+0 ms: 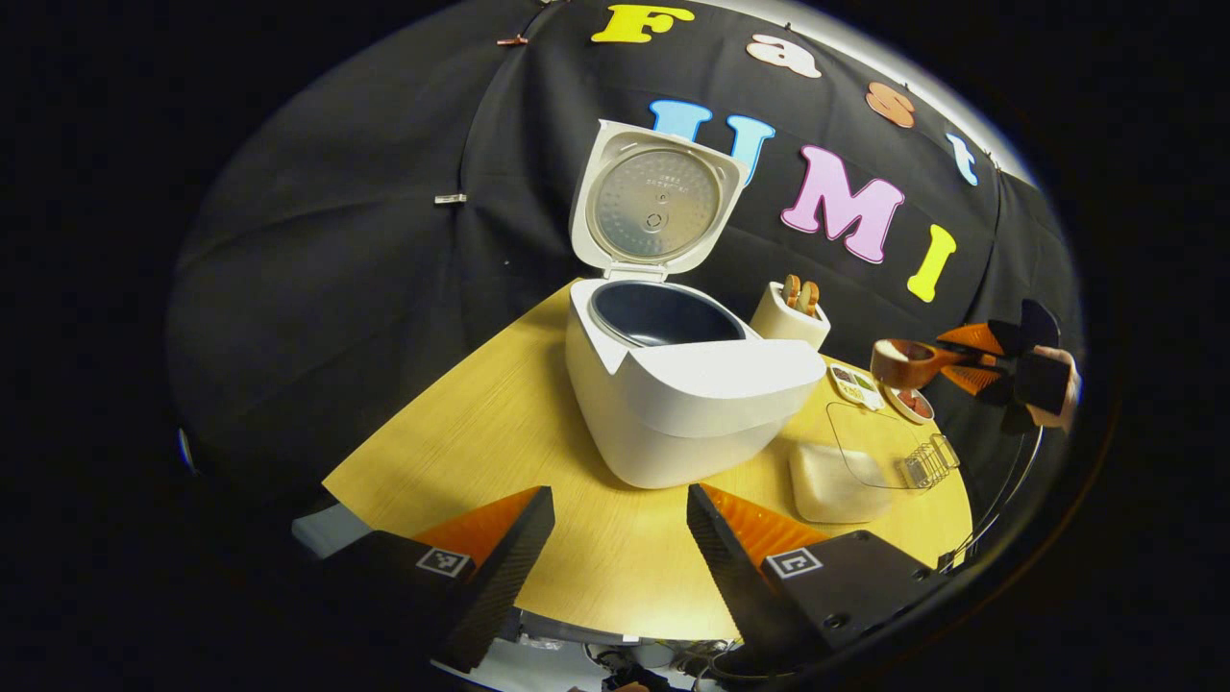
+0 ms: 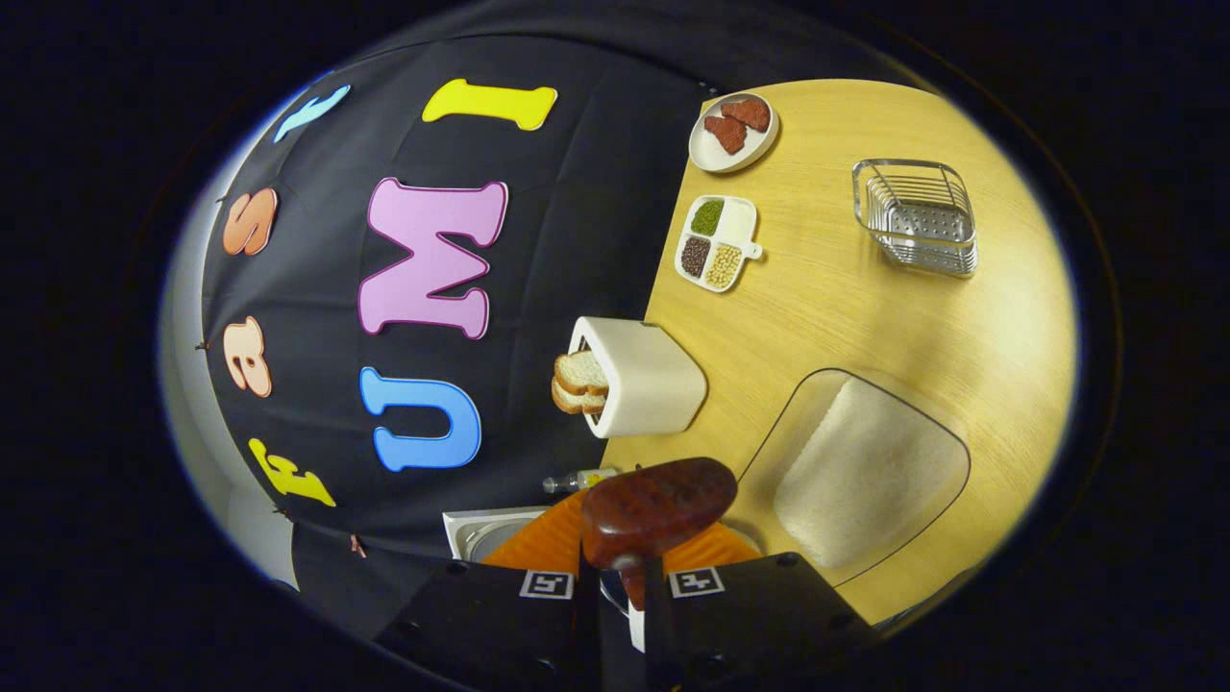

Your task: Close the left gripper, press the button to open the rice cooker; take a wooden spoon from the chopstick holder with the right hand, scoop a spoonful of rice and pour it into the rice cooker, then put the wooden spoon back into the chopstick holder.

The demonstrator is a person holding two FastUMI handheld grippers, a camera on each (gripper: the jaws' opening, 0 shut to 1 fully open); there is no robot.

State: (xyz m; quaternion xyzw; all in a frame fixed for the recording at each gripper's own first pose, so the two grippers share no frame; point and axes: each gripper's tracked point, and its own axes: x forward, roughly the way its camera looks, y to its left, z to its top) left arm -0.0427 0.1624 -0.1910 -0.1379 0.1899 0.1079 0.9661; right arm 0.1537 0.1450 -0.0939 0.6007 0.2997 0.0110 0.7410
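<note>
We logged the left gripper (image 1: 620, 538) with its fingers spread well apart, nothing between them, hovering over the near edge of the table (image 1: 480, 423) just in front of the rice cooker (image 1: 673, 404). No contact with anything.

The right gripper (image 2: 620, 577) was clamped on the wooden spoon (image 2: 658, 509); in the right gripper view both fingers pressed the handle, the bowl sticking out forward past the tips. In the left gripper view we saw that same gripper (image 1: 971, 360) far right of the rice cooker, held by a hand (image 1: 1057, 389), with the spoon (image 1: 908, 363) in the air pointing toward the cooker. We could not tell whether the spoon carried any rice.

The rice cooker stood mid-table with its lid (image 1: 653, 202) swung fully up and the dark inner pot (image 1: 663, 315) exposed; the pot looked bare from this angle.

Right of the cooker and just beside it lay a clear container of rice (image 1: 836, 481); in the right gripper view it (image 2: 865, 471) sat just past the spoon. Behind the cooker to the right stood a white toaster (image 1: 790, 312) with bread slices in it. Farther right of the cooker were a divided dish of beans (image 2: 716, 240), a small plate with reddish pieces (image 2: 735, 130) and a wire basket (image 2: 918, 216).
</note>
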